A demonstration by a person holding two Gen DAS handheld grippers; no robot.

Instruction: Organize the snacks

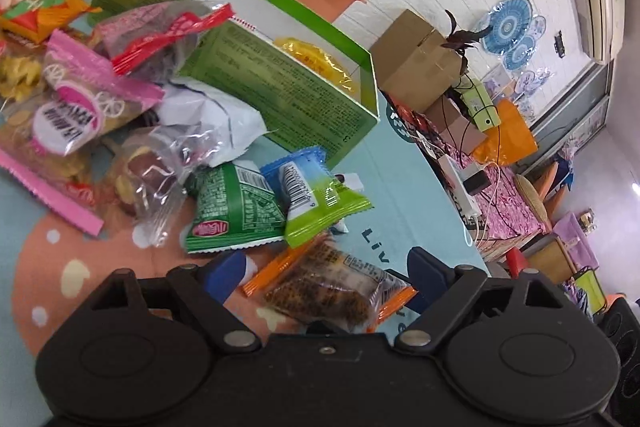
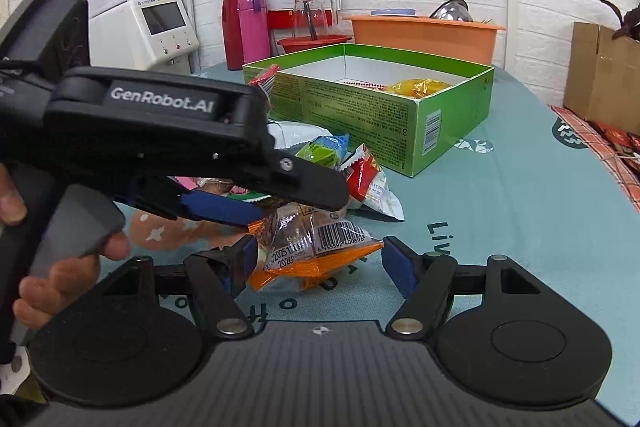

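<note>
A clear packet with orange edges (image 1: pixel 332 291) and a brown snack inside lies on the teal tablecloth. My left gripper (image 1: pixel 326 275) is open, with its blue fingers on either side of the packet. In the right wrist view the same packet (image 2: pixel 320 251) shows a barcode, and my right gripper (image 2: pixel 320 265) is open around it. The left gripper (image 2: pixel 248 213), held by a hand (image 2: pixel 60 267), reaches in over the packet from the left. Behind stands an open green box (image 1: pixel 280 83) (image 2: pixel 420 115) holding a yellow packet (image 1: pixel 316 63) (image 2: pixel 420 87).
A heap of snack packets (image 1: pixel 120 99) lies left of the box, among them a green one (image 1: pixel 232 211) and a blue-green one (image 1: pixel 316 195). An orange basin (image 2: pixel 424 33), red basket (image 2: pixel 312 43) and pink bottle (image 2: pixel 254 27) stand behind. A cardboard box (image 2: pixel 600 75) sits beyond the table's right edge.
</note>
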